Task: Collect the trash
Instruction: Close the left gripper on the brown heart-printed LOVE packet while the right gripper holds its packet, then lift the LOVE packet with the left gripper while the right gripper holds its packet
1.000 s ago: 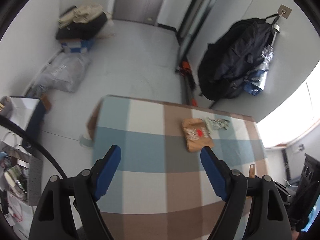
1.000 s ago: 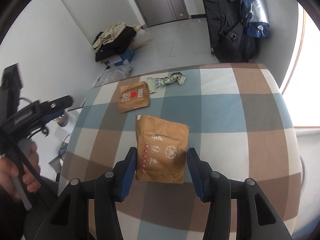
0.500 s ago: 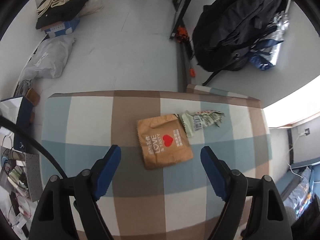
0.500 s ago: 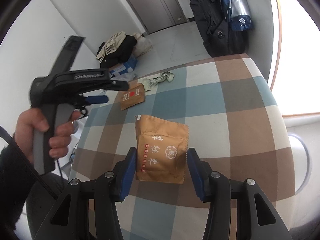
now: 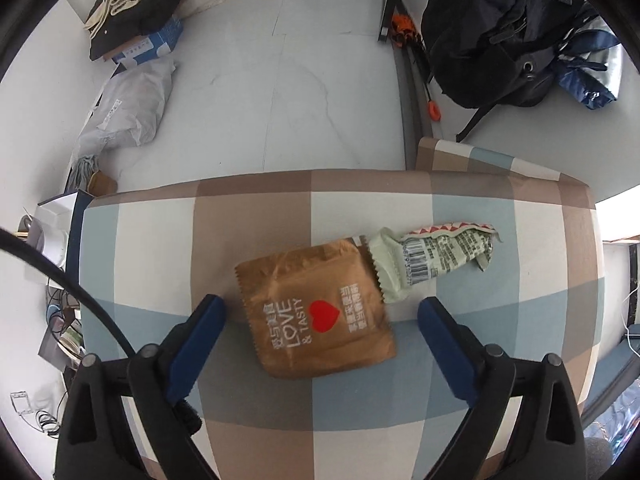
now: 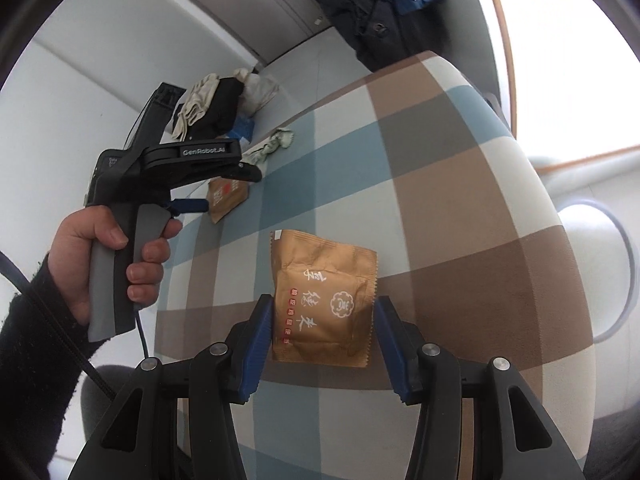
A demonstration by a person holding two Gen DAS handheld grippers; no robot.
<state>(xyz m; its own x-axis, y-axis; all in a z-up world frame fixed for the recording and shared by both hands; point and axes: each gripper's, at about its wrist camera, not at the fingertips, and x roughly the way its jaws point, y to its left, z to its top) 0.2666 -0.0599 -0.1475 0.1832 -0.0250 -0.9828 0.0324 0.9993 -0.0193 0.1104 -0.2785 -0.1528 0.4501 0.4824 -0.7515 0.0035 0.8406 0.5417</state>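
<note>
The left gripper (image 5: 320, 312) points almost straight down over the checked tablecloth (image 5: 160, 240), and its jaws are opening wide. Between them lies a brown snack packet with a red heart (image 5: 316, 312), flat on the cloth and free of both blue pads. A second ago this packet sat far off near the table's far right part, and half a second ago it was still beyond the fingertips; now it fills the gap between them, and the jaws stand further apart than before. Touching its far right corner is a crumpled pale green wrapper (image 5: 432, 258), whose near end overlaps the packet's edge.

The right gripper (image 6: 323, 320) holds a second brown packet with white characters (image 6: 322, 296) at a medium width, its lower half pinched between the two pads and its upper half standing out above the cloth. That grip looks the same as a second ago, though the view has rolled and the table now slants across the picture.

From the right wrist view, the person's left hand (image 6: 108, 256) in a dark sleeve grips the handle of the left gripper at the left side, over the heart packet at the far left part of the table. A second ago only the edge of that tool showed there.

On the floor beyond the table lie a black backpack (image 5: 492, 36) at the far right and a pile of clothes (image 5: 136, 4) at the far left
</note>
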